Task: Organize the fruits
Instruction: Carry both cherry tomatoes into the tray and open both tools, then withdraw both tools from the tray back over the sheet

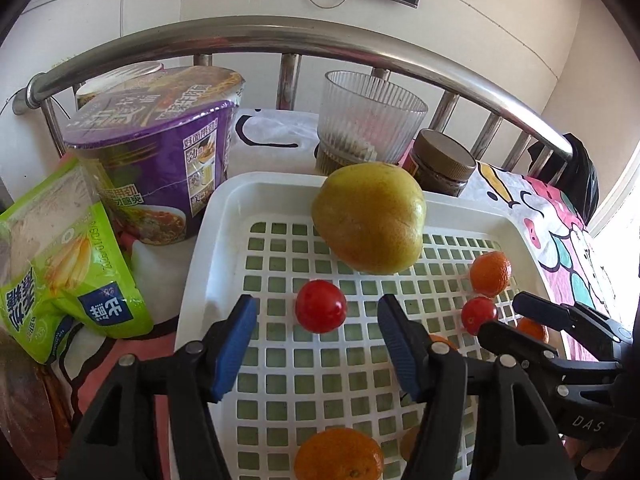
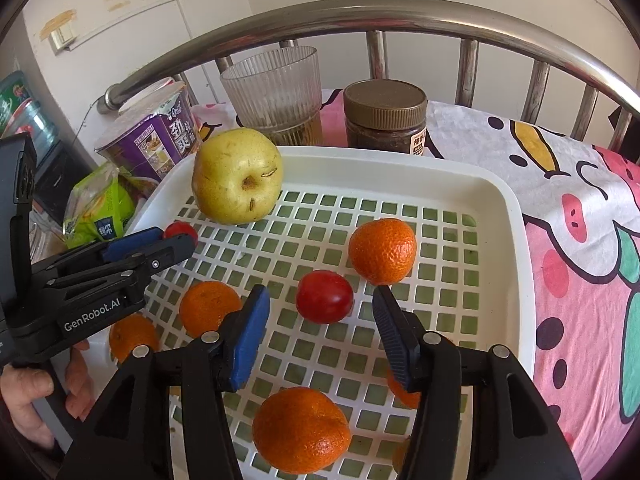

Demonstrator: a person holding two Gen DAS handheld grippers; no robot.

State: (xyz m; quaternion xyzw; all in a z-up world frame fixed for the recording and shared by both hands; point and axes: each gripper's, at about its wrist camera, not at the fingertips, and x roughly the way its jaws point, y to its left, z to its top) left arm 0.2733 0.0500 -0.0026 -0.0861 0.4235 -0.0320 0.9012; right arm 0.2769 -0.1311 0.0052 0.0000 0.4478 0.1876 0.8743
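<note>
- Tray (image 1: 208,240) (image 2: 516,240), white plastic with a grid floor, sits on a cartoon-print cloth (image 1: 560,216) (image 2: 580,208); a steel rail (image 1: 280,36) (image 2: 360,16) curves behind it.
- Left claw (image 1: 316,344) (image 2: 168,242) hangs over the tray's left part, jaws spread, blue pads apart, nothing gripped. A cherry tomato (image 1: 321,306) (image 2: 182,231) lies on the grid just beyond and between the fingertips, touching neither pad.
- Right claw (image 2: 320,316) (image 1: 504,316) hangs over the tray's middle, jaws spread, empty. A second cherry tomato (image 2: 325,297) (image 1: 479,314) lies just ahead of the gap, clear of both pads.
- Pear (image 1: 368,218) (image 2: 237,176), yellow-green, rests in the tray's far left corner area, against the far rim.
- Mandarins all lie inside the tray: one (image 2: 382,251) (image 1: 490,273) just beyond the right claw's right finger, one (image 2: 208,308) left of that claw, one (image 2: 132,336) near the tray's left edge under the left claw body, one (image 2: 301,429) at the near edge below the right claw. Another (image 1: 338,456) shows at the near edge in the left wrist view; cannot tell if it matches one of those. More orange bits are mostly hidden by fingers.
- Behind the tray: ribbed clear glass (image 1: 370,116) (image 2: 274,92), brown-lidded jar (image 1: 440,162) (image 2: 385,116).
- Left of the tray: purple instant noodle cup (image 1: 160,152) (image 2: 156,136), green snack bag (image 1: 68,264) (image 2: 100,208).
- Person's hand (image 2: 28,396) grips the left claw's handle.
</note>
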